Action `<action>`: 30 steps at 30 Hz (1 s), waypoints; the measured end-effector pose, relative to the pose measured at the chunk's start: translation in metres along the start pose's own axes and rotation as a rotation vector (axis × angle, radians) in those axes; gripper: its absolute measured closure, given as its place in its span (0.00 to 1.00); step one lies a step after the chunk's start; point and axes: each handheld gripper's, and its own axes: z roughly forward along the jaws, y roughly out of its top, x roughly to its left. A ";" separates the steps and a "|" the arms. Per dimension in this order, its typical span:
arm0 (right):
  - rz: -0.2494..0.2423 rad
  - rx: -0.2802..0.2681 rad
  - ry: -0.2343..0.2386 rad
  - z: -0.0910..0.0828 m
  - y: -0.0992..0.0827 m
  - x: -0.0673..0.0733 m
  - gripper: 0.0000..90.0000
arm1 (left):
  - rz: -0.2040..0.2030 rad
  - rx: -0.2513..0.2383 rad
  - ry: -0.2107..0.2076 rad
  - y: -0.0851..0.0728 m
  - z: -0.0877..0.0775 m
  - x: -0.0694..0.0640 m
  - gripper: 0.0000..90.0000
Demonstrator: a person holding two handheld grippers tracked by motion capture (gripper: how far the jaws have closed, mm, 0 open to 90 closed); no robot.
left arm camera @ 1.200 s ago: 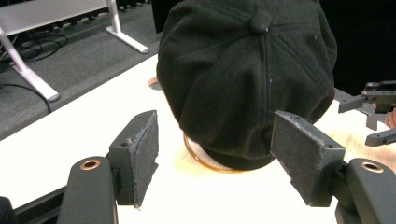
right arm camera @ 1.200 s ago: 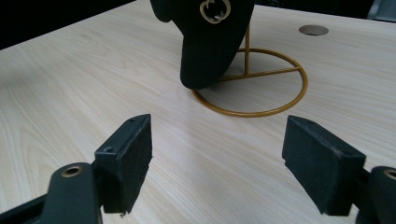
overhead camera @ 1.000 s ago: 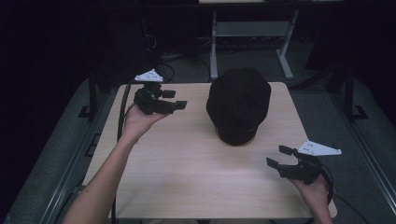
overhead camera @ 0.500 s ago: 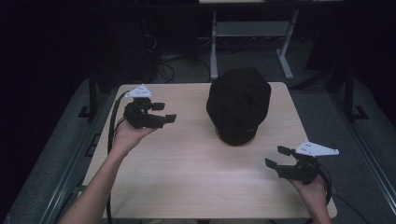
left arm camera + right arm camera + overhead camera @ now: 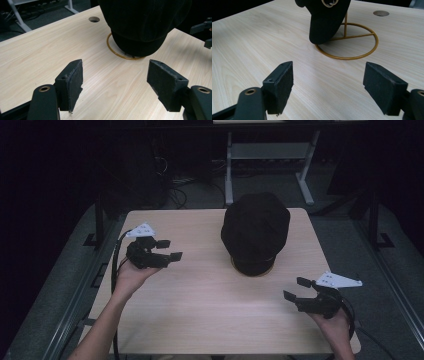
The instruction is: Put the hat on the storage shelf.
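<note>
While both grippers, left gripper [image 5: 171, 249] and right gripper [image 5: 296, 288], hold their jaws spread and empty, the black hat [image 5: 255, 230] perches upper centre on a thin gold stand [image 5: 348, 41]; a lopsided tug could topple it across the counter [image 5: 200, 310].

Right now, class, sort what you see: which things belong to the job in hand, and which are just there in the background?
Part of the job:
black hat
gold wire stand under it
left claw, open
right claw, open

Just there:
table with its cable hole
white desk frame on the floor behind
</note>
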 end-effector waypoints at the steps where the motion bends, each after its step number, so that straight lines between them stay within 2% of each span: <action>1: 0.000 0.000 0.000 0.000 0.000 0.000 0.26 | -0.002 -0.003 0.001 -0.001 -0.001 0.001 0.32; 13: -0.004 0.006 0.000 0.001 0.000 0.001 0.26 | -0.029 -0.007 0.013 -0.022 -0.010 0.008 0.32; 19: -0.008 0.009 0.002 0.002 -0.001 0.001 0.26 | -0.030 -0.024 0.019 -0.031 -0.016 0.009 0.31; 30: -0.005 0.017 0.005 0.003 -0.001 0.002 0.26 | -0.059 -0.031 0.019 -0.057 -0.017 0.009 0.31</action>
